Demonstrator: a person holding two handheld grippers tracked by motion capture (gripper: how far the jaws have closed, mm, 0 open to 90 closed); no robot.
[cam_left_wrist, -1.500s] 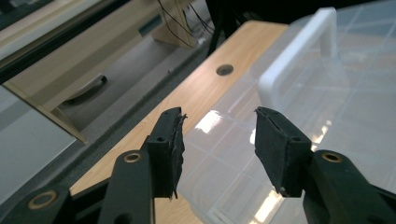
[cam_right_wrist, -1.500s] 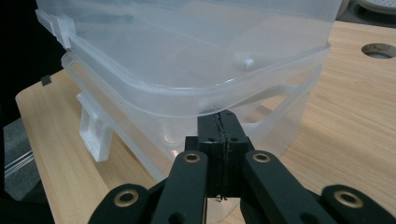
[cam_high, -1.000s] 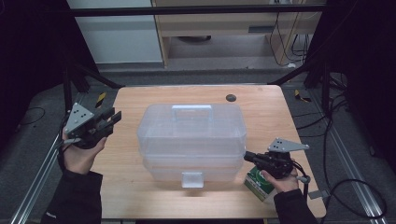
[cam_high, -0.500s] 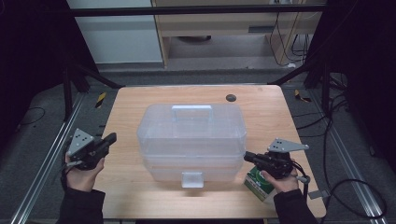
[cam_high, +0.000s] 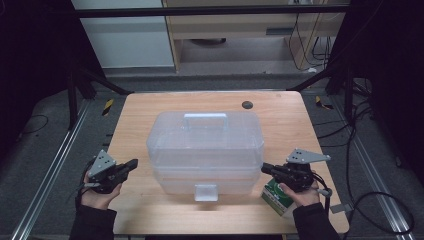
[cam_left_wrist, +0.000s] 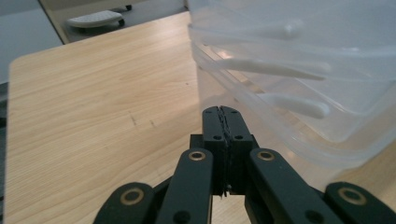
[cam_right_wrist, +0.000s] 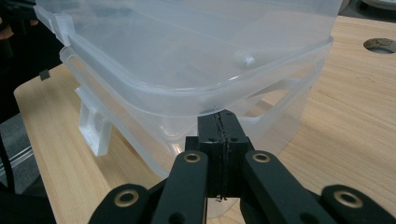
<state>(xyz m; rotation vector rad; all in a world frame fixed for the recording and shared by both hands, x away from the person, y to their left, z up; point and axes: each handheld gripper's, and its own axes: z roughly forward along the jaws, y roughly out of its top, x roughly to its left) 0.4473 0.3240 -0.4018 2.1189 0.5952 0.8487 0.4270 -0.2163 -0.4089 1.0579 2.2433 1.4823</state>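
Note:
A clear plastic storage box (cam_high: 205, 150) with a lid, a top handle and a front latch (cam_high: 206, 192) stands in the middle of the wooden table (cam_high: 150, 107). My left gripper (cam_high: 131, 164) hovers at the table's left edge, beside the box's left wall, shut with nothing in it. In the left gripper view its tips (cam_left_wrist: 221, 112) point close past the box (cam_left_wrist: 299, 70). My right gripper (cam_high: 264, 169) is shut and empty at the box's right front corner, its tips (cam_right_wrist: 218, 116) just short of the box (cam_right_wrist: 187, 56). A green and white carton (cam_high: 277, 197) sits under the right hand.
A dark round hole (cam_high: 247, 105) lies in the tabletop behind the box, also seen as the hole (cam_right_wrist: 380, 45) in the right gripper view. Metal rails and cables run on the floor at both sides. Bare wood lies left of and behind the box.
My left hand has come down and toward the near left table edge, and its jaws have closed. The right hand, the box and the carton stayed put.

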